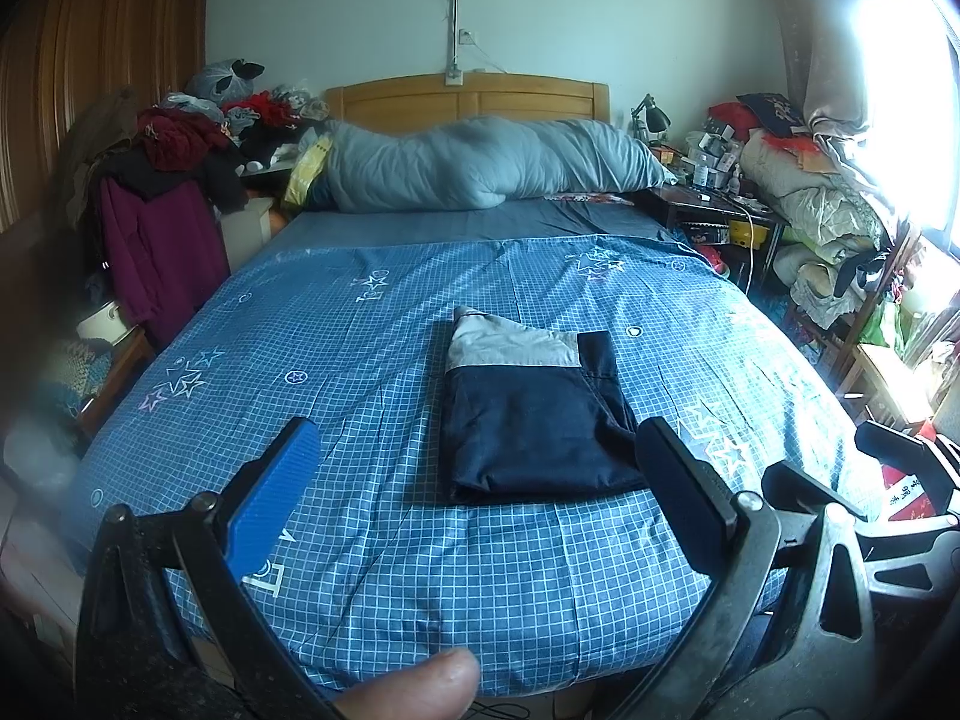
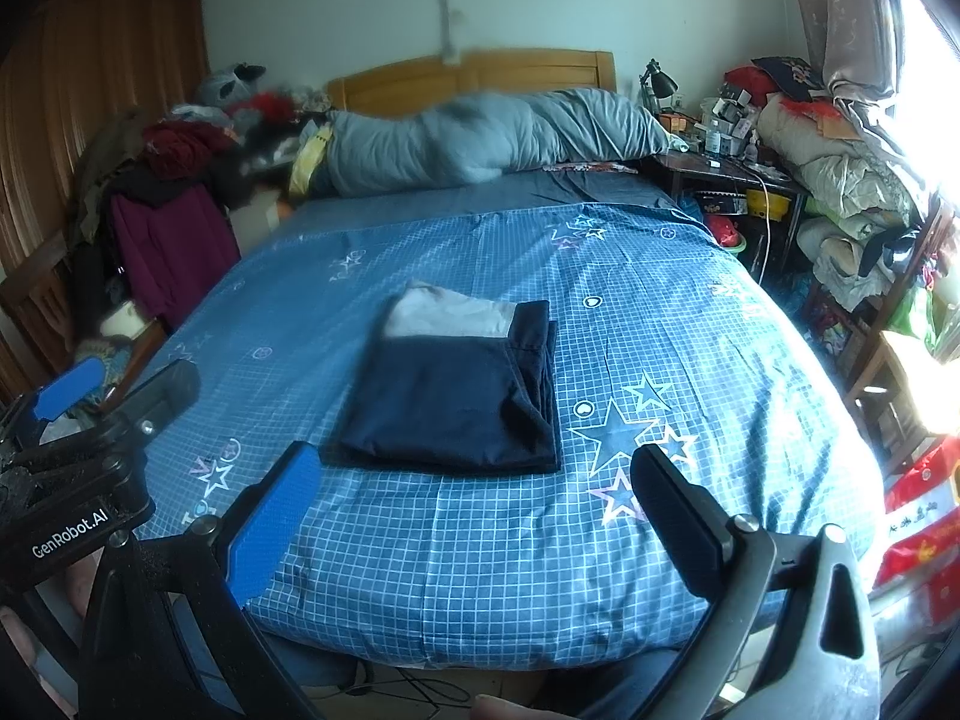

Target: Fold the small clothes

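A folded dark navy garment (image 1: 531, 414) with a grey band at its far end lies flat on the blue checked bedspread (image 1: 372, 360). My left gripper (image 1: 480, 456) hovers open near the bed's front edge, short of the garment, nothing between its fingers. In the right wrist view the same folded garment (image 2: 456, 390) rests in the middle of the bedspread (image 2: 690, 330). My right gripper (image 2: 477, 474) is open just in front of it and holds nothing. The left gripper (image 2: 120, 390) shows at the far left, also open.
A rolled grey duvet (image 1: 480, 162) lies against the wooden headboard (image 1: 468, 96). Piled clothes (image 1: 174, 162) crowd the left side. A cluttered nightstand (image 1: 720, 192) and stacked bedding (image 1: 822, 204) stand on the right by a bright window. A thumb (image 1: 414, 687) shows at the bottom.
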### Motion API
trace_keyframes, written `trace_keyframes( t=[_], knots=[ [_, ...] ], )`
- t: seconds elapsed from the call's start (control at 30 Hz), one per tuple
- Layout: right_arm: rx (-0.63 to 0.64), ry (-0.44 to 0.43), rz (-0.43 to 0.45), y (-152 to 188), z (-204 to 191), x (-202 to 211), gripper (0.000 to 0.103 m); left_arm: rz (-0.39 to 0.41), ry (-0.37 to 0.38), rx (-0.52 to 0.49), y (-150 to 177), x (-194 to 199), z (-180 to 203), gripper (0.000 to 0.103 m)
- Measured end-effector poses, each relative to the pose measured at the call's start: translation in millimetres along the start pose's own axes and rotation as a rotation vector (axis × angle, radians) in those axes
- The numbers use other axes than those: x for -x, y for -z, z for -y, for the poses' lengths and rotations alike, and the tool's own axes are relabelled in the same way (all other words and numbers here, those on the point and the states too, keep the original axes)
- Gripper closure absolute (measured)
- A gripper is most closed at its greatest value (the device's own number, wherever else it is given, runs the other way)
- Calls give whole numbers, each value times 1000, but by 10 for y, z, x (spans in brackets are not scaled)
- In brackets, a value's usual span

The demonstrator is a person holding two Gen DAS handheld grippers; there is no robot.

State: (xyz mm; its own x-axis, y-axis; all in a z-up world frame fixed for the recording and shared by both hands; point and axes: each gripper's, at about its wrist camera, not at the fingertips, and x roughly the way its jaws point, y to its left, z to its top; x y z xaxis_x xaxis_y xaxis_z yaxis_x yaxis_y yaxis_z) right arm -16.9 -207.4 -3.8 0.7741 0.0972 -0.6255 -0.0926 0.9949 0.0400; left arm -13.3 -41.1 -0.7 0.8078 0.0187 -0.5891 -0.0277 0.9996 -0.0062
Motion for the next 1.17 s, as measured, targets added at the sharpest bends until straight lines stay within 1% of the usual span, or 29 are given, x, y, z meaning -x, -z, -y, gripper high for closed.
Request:
trace_keyframes(
  t=[0.93, 1.17],
  knots=[
    [5, 0, 3, 40, 1, -41, 0, -5, 12, 10, 11, -39, 19, 0],
    [0, 2, 12, 4, 0, -42, 0, 16, 9, 26, 25, -4, 17, 0]
  ],
)
